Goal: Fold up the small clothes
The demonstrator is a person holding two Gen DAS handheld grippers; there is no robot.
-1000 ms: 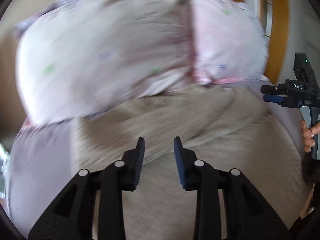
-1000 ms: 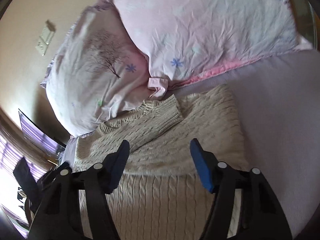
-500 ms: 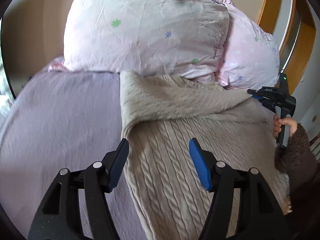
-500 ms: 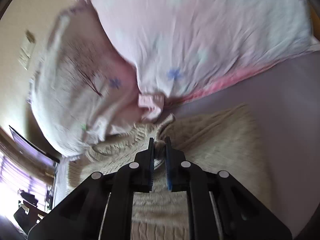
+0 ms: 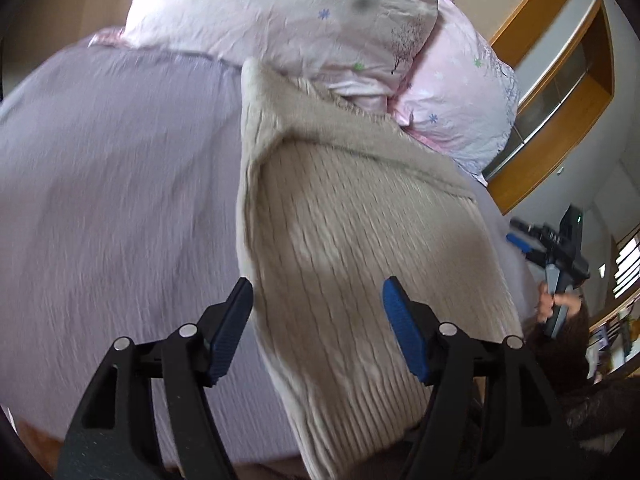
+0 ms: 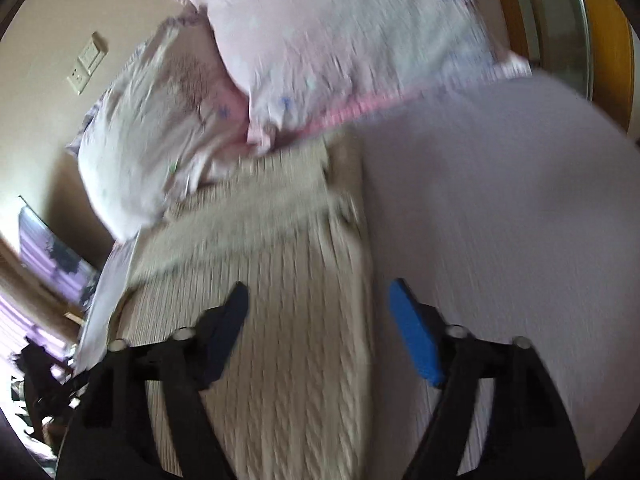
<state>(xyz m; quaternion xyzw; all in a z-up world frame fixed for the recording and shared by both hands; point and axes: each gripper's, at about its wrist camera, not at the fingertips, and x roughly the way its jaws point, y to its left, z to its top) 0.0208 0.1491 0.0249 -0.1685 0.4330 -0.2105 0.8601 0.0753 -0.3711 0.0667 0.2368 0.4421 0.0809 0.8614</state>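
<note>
A cream cable-knit sweater (image 5: 360, 248) lies on the lilac bed sheet (image 5: 112, 184), its sleeves folded across the upper part. My left gripper (image 5: 318, 312) is open and empty above the sweater's lower left edge. In the right wrist view the sweater (image 6: 280, 300) is blurred. My right gripper (image 6: 320, 308) is open and empty over the sweater's right edge. The right gripper also shows at the right in the left wrist view (image 5: 548, 248), held by a hand.
Two pink flowered pillows (image 5: 304, 28) lie at the head of the bed, touching the sweater's top; they also show in the right wrist view (image 6: 344, 40). A wooden frame (image 5: 560, 92) stands at the right. A wall socket (image 6: 86, 62) sits on the beige wall.
My right gripper was shut at the folded sleeve half a second ago; it has opened and drawn back. My left gripper stayed open and moved back toward the sweater's lower edge.
</note>
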